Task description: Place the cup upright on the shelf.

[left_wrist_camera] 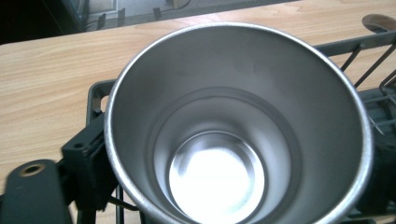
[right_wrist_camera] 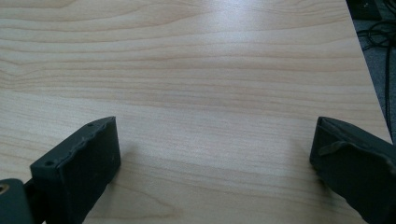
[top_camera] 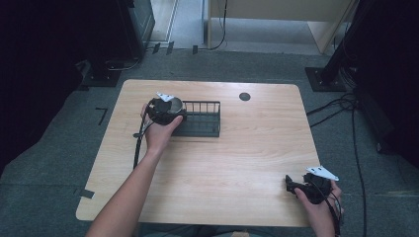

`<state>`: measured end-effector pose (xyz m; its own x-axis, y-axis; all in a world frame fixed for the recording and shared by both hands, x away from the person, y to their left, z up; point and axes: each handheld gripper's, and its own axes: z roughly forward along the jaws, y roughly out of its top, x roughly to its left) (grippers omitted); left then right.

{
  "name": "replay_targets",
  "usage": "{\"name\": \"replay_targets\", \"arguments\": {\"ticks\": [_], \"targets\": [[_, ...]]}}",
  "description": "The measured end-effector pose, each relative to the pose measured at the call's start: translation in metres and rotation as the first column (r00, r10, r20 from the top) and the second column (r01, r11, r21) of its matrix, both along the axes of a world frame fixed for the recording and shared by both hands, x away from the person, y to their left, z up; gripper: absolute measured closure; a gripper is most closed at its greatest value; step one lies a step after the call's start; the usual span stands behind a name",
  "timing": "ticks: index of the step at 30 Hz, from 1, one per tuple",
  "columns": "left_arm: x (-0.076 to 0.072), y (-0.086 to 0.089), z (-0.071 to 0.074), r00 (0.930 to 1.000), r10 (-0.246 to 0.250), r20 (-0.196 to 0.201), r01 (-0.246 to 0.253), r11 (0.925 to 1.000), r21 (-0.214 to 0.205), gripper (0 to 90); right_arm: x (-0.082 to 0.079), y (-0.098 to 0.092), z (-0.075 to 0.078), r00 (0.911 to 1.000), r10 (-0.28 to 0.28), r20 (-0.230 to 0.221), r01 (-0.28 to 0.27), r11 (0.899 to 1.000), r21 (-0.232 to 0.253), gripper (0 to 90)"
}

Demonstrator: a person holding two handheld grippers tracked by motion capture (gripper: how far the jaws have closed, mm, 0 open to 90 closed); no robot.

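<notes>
A shiny, round stainless-steel cup sits upright in the left gripper view, its mouth facing the camera and its bright, empty bottom catching the light. The left gripper is clamped on it: one black jaw presses against the cup's outer wall on the left of that view, while the other jaw shows only as a dark edge at the cup's right side. Beneath and around the cup lies a black wire rack with thin upright bars, whose frame passes just behind the cup (whether the cup touches the rack's floor cannot be told). From the high view, the left hand holds the left gripper at the left end of the rack, which stands on the far left part of a light wooden table with rounded corners. A small dark round disc lies on the table near its far edge, apart from the rack. The right gripper rests low at the near right corner of the table, its jaws spread wide with only bare wood between them, held by the right hand.
</notes>
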<state>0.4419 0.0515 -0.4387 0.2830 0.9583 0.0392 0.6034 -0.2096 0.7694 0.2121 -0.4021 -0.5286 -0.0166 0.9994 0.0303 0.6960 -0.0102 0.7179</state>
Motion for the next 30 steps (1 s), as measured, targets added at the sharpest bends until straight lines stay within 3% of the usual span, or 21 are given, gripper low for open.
{"name": "replay_targets", "arguments": {"ticks": [7, 13, 21, 30], "targets": [[-0.003, 0.003, 0.011, 0.9997, -0.025, -0.001, 0.025, 0.9993, -0.029, 0.0, 0.0, 0.0, 0.0, 1.0, 0.0, 0.0, 0.0, 1.0, 0.0, 1.0], [-0.01, 0.01, 0.027, 0.9993, -0.024, 0.029, 0.026, 0.9976, -0.064, 0.0, 0.0, 0.0, 0.0, 1.0, 0.0, 0.0, 0.0, 1.0, -0.001, 1.0], [-0.026, 0.026, 0.036, 0.998, -0.025, 0.058, 0.031, 0.9938, -0.106, 0.0, 0.0, 0.0, 0.0, 1.0, 0.0, 0.0, 0.0, 1.0, 0.0, 1.0], [-0.046, 0.038, 0.043, 0.9959, -0.047, 0.077, 0.055, 0.9925, -0.109, 0.0, 0.0, 0.0, 0.0, 1.0, 0.0, 0.0, 0.0, 1.0, -0.001, 1.0]]}}
